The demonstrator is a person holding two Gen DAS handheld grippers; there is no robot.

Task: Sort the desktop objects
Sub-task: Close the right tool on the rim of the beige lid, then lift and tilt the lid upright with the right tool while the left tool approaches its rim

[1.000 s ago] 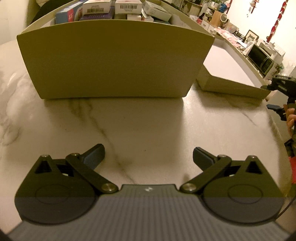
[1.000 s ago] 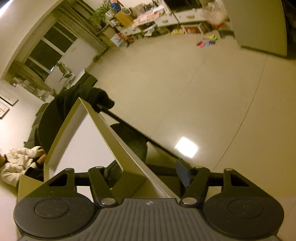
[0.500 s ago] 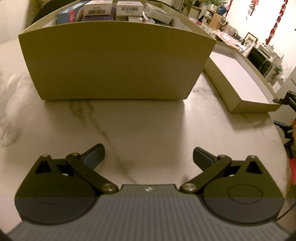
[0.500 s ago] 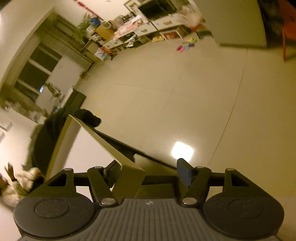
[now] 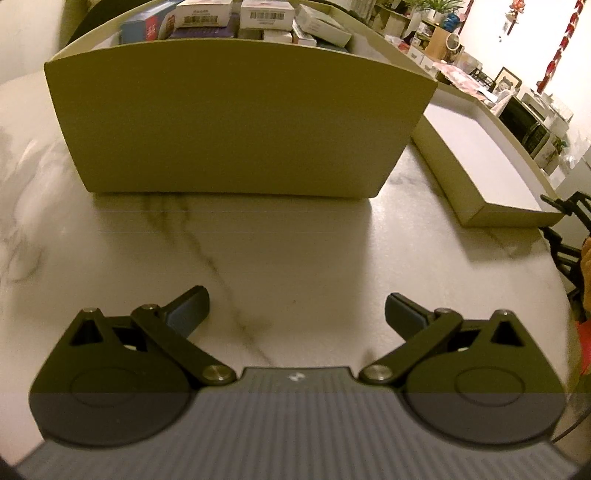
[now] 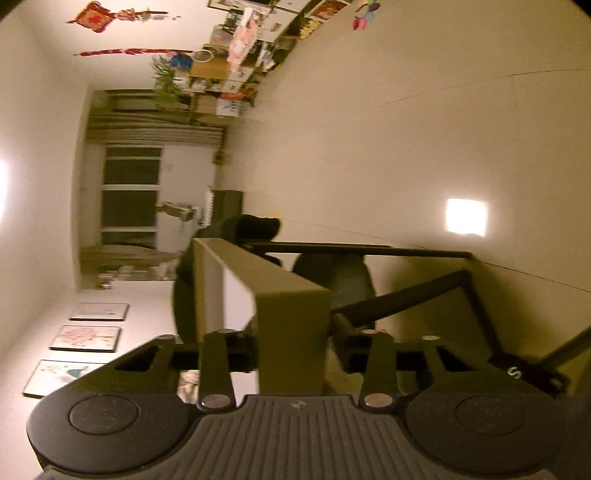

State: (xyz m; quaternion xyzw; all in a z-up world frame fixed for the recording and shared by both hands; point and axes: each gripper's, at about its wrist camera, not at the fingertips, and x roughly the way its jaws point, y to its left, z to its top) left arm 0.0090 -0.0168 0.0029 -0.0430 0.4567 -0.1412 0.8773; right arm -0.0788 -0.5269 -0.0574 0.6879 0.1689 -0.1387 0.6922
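The left gripper (image 5: 297, 308) hangs low over a white marble table (image 5: 280, 251). Its two fingers are spread wide apart and hold nothing. Just past them, on the far side, stands a big tan box (image 5: 236, 133). It is full of small boxes (image 5: 258, 16) with labels on them. To the right of the big box lies its flat lid (image 5: 487, 162), open side up, near the right edge of the table. At the far right edge of this view, a bit of the other black tool (image 5: 565, 229) shows by a hand (image 5: 585, 269).

The right gripper (image 6: 293, 354) is turned on its side, so the room looks tipped over. Its fingers are squeezed in on the near wall of the lid (image 6: 291, 325), one finger on each side of it. Past the lid there is a dark chair (image 6: 332, 273) and a pale floor (image 6: 424, 129) with a bright square of light on it.
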